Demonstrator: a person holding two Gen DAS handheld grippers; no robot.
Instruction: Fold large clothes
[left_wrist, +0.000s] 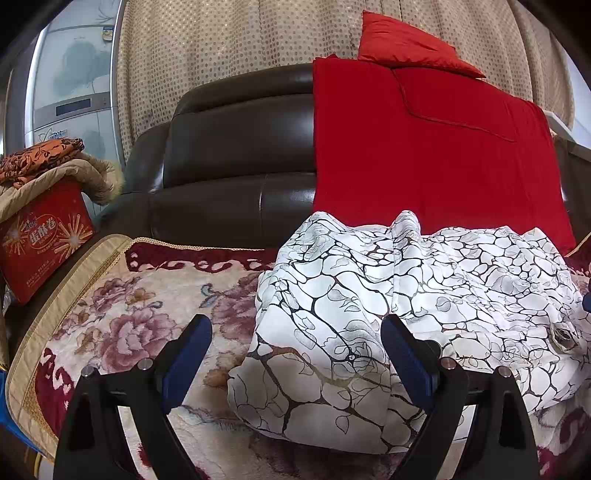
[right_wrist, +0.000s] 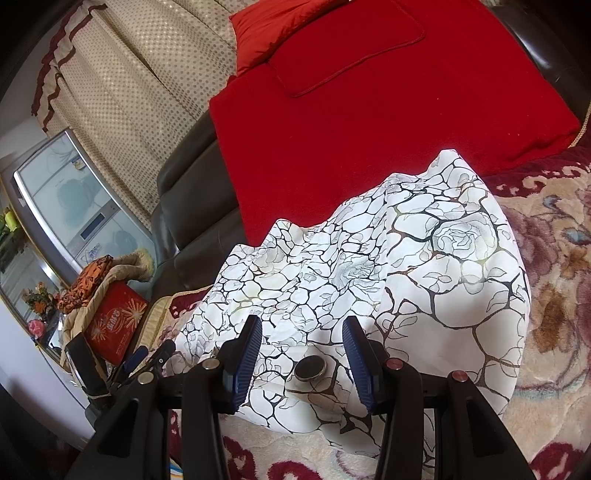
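Between open claws (right_wrist: 303, 350), white garment (right_wrist: 424, 266)

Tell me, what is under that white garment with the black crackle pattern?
The white crackle-patterned garment lies on a plush cream and maroon floral blanket. Its far edge overlaps a red cloth. Whatever lies beneath its middle is covered.

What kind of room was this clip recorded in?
Most likely a home living room. A dark leather sofa carries a floral plush cover, a dotted curtain hangs behind it, and a refrigerator stands at the side.
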